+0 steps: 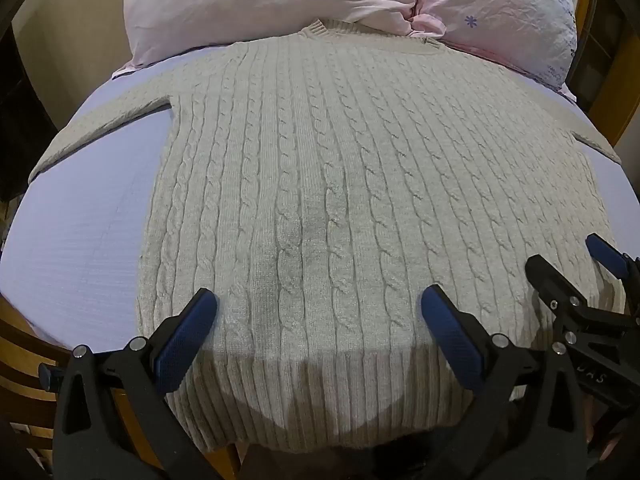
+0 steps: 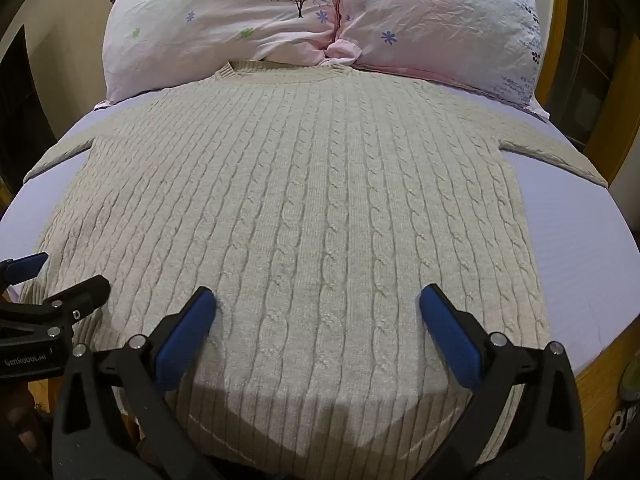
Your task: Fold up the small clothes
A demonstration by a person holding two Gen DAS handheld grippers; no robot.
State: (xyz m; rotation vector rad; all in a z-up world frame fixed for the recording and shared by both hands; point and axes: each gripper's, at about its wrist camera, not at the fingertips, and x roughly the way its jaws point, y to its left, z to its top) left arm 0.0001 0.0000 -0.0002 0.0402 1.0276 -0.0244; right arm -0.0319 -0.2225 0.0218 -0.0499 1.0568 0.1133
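A cream cable-knit sweater (image 1: 340, 184) lies flat on the lavender bed sheet (image 1: 80, 232), collar toward the pillows, sleeves spread out to both sides, ribbed hem hanging over the near edge. It also fills the right wrist view (image 2: 312, 208). My left gripper (image 1: 319, 304) is open and empty, hovering over the hem's left part. My right gripper (image 2: 318, 304) is open and empty over the hem's right part. The right gripper shows at the right edge of the left wrist view (image 1: 568, 276), and the left gripper at the left edge of the right wrist view (image 2: 60, 280).
Two pink floral pillows (image 2: 320, 20) rest at the head of the bed behind the collar. A wooden bed frame (image 2: 592, 396) borders the mattress. Bare sheet (image 2: 592, 248) lies to the right of the sweater.
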